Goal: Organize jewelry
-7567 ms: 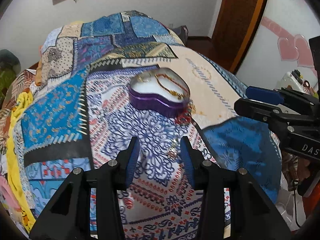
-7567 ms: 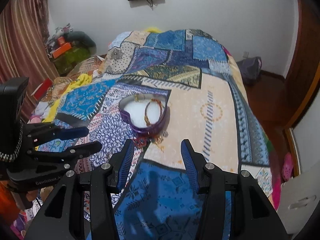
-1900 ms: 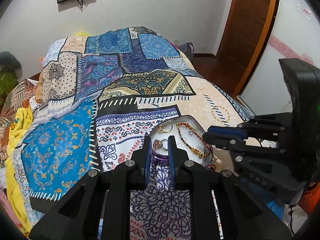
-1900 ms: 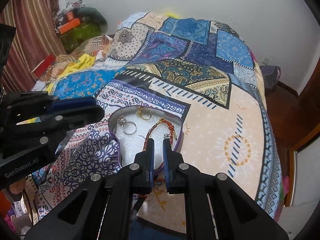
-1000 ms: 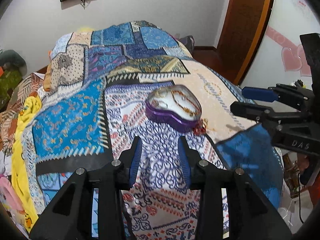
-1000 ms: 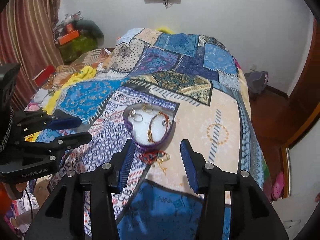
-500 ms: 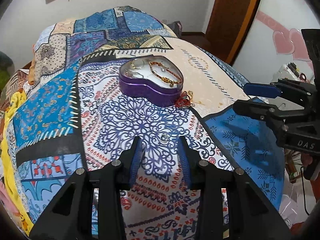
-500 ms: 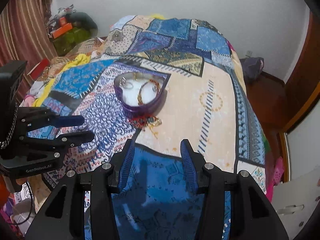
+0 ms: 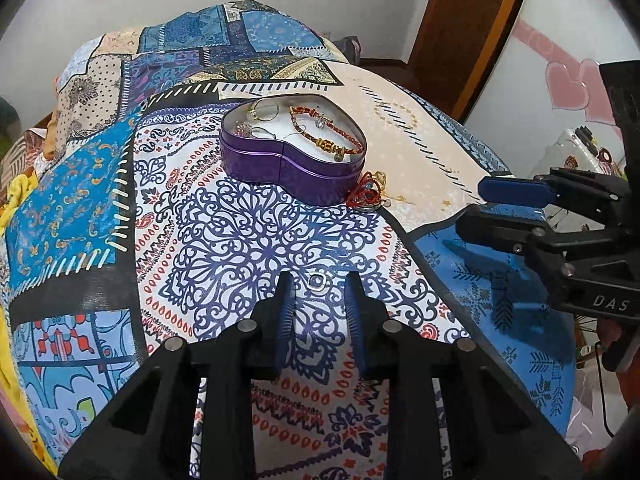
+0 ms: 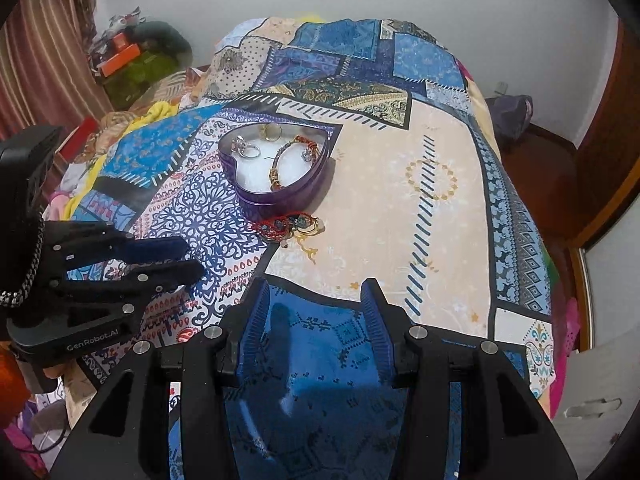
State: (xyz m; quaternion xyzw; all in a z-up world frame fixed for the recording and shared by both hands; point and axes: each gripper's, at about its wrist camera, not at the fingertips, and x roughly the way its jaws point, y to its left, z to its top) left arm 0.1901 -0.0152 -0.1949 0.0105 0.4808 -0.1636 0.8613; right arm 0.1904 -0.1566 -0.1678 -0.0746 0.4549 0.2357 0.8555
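Left gripper [image 9: 318,292] spread, fingers flanking a small ring [image 9: 318,281] on the bedspread [image 9: 224,248], not touching. Right gripper [image 10: 316,300] wide apart, empty.

The patchwork bedspread [image 9: 100,208] carries a heart-shaped tin [image 9: 292,168], tangled bracelets [image 10: 292,226], and perhaps a ring [image 9: 318,281].

right gripper [image 9: 496,210]: "DAS" | left gripper [image 10: 176,258]: "GenRobot.AI"

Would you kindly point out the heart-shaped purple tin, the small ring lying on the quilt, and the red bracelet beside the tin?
heart-shaped purple tin [image 9: 288,170], left wrist view, front wall.
small ring [image 9: 318,280], left wrist view, centre.
red bracelet [image 10: 280,227], right wrist view, beaded middle.
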